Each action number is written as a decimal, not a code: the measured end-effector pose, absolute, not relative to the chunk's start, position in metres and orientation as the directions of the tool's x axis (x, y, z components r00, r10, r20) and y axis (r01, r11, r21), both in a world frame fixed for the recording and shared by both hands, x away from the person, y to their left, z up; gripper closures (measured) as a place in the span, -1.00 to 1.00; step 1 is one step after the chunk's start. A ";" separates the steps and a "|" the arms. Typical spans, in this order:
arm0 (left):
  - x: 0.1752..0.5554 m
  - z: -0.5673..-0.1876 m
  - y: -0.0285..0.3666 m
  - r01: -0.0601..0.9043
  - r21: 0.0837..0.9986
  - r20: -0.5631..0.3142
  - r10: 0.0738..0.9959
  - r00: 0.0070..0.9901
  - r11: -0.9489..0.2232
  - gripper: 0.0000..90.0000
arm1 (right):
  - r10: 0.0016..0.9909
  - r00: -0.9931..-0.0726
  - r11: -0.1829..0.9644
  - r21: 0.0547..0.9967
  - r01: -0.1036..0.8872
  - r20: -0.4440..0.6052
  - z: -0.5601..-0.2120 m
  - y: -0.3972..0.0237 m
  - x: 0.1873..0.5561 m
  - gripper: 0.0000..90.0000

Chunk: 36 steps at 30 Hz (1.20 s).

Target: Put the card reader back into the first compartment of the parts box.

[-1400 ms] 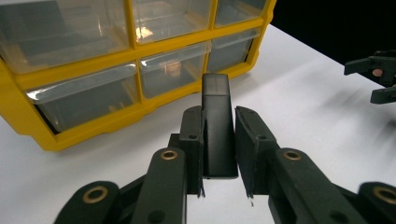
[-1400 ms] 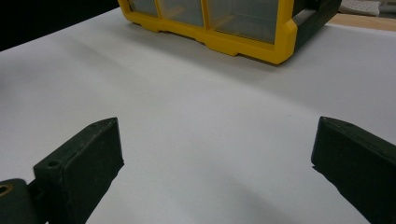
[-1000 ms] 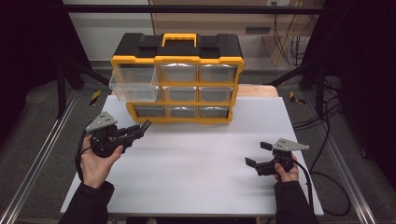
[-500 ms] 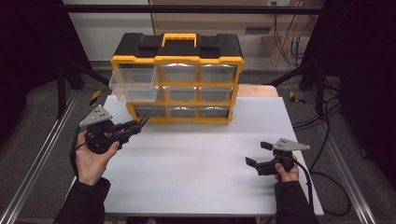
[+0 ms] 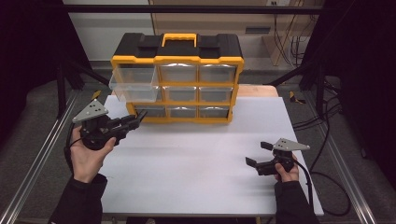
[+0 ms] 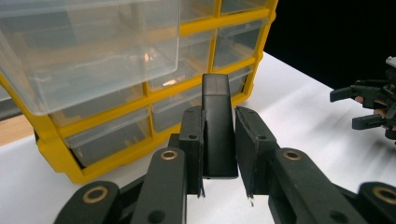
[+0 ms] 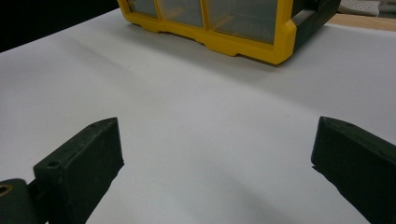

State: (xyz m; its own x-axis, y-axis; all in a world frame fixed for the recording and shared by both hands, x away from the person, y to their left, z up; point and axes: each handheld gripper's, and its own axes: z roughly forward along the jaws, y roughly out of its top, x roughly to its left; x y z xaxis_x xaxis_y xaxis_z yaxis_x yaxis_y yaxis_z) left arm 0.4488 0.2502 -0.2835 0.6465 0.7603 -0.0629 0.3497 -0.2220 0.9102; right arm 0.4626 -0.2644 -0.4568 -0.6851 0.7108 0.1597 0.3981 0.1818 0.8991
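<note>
Black block [image 6: 217, 126] (long axis) points toward drawer cabinet [image 6: 116, 100].

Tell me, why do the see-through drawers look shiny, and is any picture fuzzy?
In the left gripper view, the pulled-out clear drawer catches small bright glints from the lamps, and the right gripper far off looks soft. In the right gripper view, the near jaws look blurry. In the high view, the room around the white table is dark.
</note>
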 end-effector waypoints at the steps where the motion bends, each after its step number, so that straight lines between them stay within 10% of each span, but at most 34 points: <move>1: 0.449 -0.282 0.250 0.347 0.911 -0.060 0.760 0.647 -0.222 0.62 | 0.711 -0.685 0.183 0.900 0.396 0.157 -0.457 -0.265 0.463 -0.95; 36: 0.451 -0.240 0.253 0.297 0.926 -0.014 0.763 0.647 -0.235 0.62 | 0.712 -0.683 0.176 0.900 0.398 0.162 -0.456 -0.265 0.462 -0.95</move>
